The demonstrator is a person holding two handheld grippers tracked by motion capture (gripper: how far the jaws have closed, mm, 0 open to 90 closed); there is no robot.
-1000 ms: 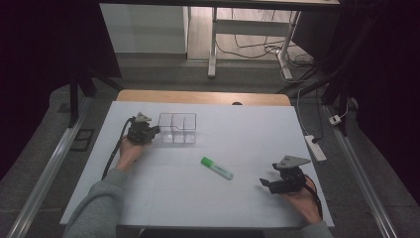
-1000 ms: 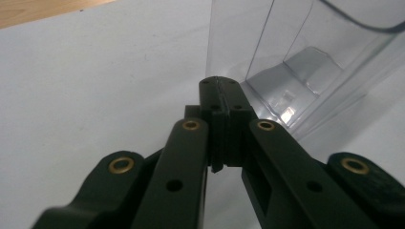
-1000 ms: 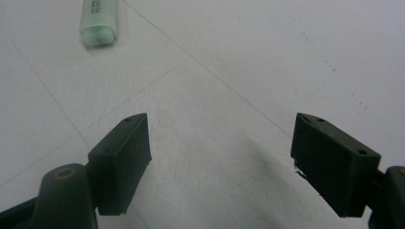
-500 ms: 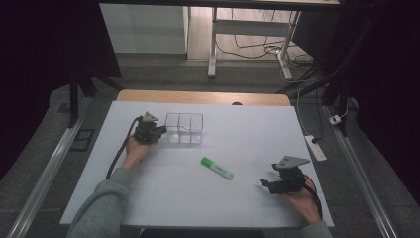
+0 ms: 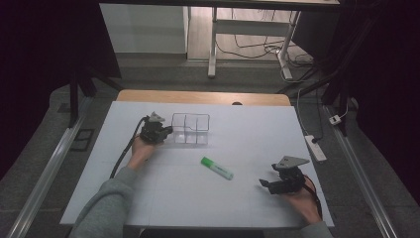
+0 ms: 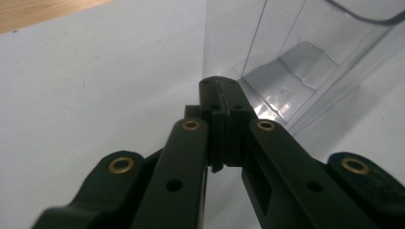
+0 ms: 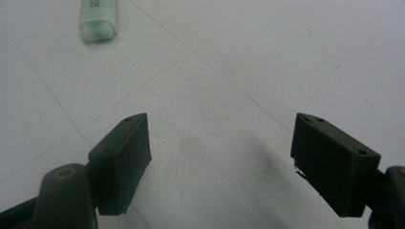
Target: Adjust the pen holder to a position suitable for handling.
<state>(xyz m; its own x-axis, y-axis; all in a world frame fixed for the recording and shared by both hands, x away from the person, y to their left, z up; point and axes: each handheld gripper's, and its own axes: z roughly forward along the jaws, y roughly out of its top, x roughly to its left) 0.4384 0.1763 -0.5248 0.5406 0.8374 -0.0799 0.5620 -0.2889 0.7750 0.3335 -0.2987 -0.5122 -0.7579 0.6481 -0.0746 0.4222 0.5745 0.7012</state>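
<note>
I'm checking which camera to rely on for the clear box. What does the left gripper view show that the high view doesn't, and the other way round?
The left gripper view alone shows the left gripper with its jaws shut together, tips right against the wall of the clear box, and the box's floor seen through that wall. The high view alone shows the box's compartments from above, the green highlighter lying apart from it, and the right gripper at the near right. Both show the box on the white table with the left gripper beside it.
</note>
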